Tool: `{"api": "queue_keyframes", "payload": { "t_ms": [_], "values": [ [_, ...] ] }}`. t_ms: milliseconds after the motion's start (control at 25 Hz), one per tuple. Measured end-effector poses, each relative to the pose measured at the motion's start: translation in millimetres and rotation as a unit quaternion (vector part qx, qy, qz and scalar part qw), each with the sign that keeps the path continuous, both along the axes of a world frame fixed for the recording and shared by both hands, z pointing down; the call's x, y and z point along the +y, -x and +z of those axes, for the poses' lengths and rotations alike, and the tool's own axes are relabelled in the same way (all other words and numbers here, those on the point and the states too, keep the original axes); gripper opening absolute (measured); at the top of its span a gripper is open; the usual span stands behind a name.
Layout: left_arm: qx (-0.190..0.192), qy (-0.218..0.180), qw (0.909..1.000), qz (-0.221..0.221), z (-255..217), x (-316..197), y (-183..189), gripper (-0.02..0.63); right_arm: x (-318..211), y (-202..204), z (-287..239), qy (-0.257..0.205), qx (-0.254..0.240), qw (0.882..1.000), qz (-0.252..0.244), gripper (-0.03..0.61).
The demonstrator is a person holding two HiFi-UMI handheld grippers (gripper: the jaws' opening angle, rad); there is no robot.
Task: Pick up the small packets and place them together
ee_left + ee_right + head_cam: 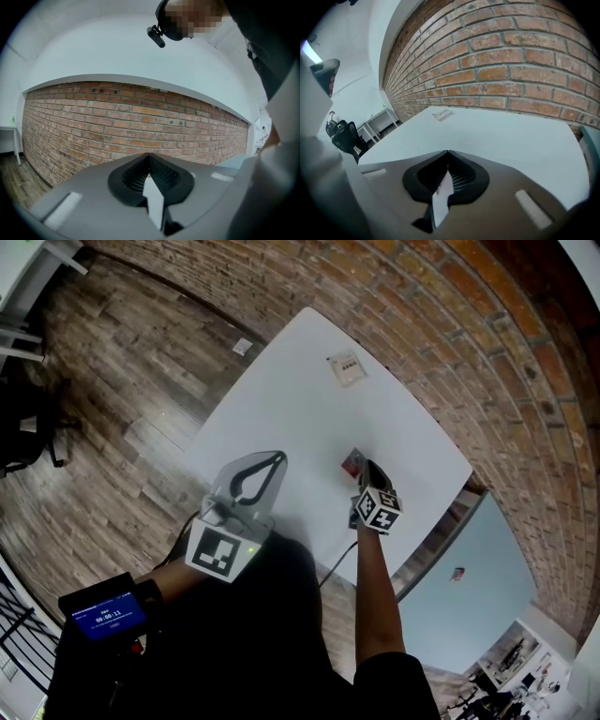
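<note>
Brick wall backs the far edge of the white bench [281, 399], with wood floor on the other sides. From the head view, one pale packet [346, 368] lies close to that far edge, near the corner. A small red packet [352, 463] sits mid-bench, well apart from it, right at the tip of my right gripper [364, 467]. My left gripper [278, 457] hangs over the near edge, carrying nothing.

Looking along my left gripper [150, 155], the jaws are closed tip to tip and empty, aimed at the brickwork.

Looking along my right gripper [448, 153], the jaws are also pressed together. I see no red packet past the tips, so I cannot tell whether its edge is nipped or only hidden beneath. The pale packet [442, 114] shows far off by the wall.

I judge the job barely begun: the two packets remain apart, and one must be carried to the other.
</note>
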State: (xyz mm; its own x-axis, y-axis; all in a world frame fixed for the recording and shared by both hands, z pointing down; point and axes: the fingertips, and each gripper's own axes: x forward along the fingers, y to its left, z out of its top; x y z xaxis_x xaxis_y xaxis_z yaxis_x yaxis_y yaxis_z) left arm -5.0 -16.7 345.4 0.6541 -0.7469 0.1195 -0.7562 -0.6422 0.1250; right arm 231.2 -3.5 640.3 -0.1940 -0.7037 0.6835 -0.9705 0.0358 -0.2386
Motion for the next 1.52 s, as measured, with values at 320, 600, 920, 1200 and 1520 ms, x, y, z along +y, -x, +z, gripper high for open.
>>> {"api": "queue_keyframes", "payload": {
  "t_ms": [320, 600, 920, 1200, 1520],
  "values": [
    [-0.007, 0.016, 0.9997, -0.019, 10.8, -2.0, 17.9, 0.0, -3.4, -2.7, 30.4, 0.035, 0.022, 0.999, 0.0, 0.005],
    [-0.011, 0.03, 0.999, -0.03, 18.2, 1.4, 20.9, 0.0, -3.6, -3.8, 48.2, 0.061, 0.028, 0.998, -0.009, 0.008],
    [-0.01, 0.033, 0.9989, -0.031, 19.8, 3.1, 20.1, 0.0, -6.7, -3.2, 47.1, 0.055, 0.002, 0.998, 0.038, 0.008],
    [-0.011, 0.035, 0.999, -0.026, 20.6, 5.7, 16.9, 0.0, -7.6, -5.7, 43.6, 0.053, 0.001, 0.997, 0.057, 0.009],
    [-0.011, 0.036, 0.999, -0.023, 22.0, 5.2, 18.5, 0.0, -2.1, -9.4, 38.9, 0.04, 0.012, 0.996, 0.075, 0.071]
  ]
}}
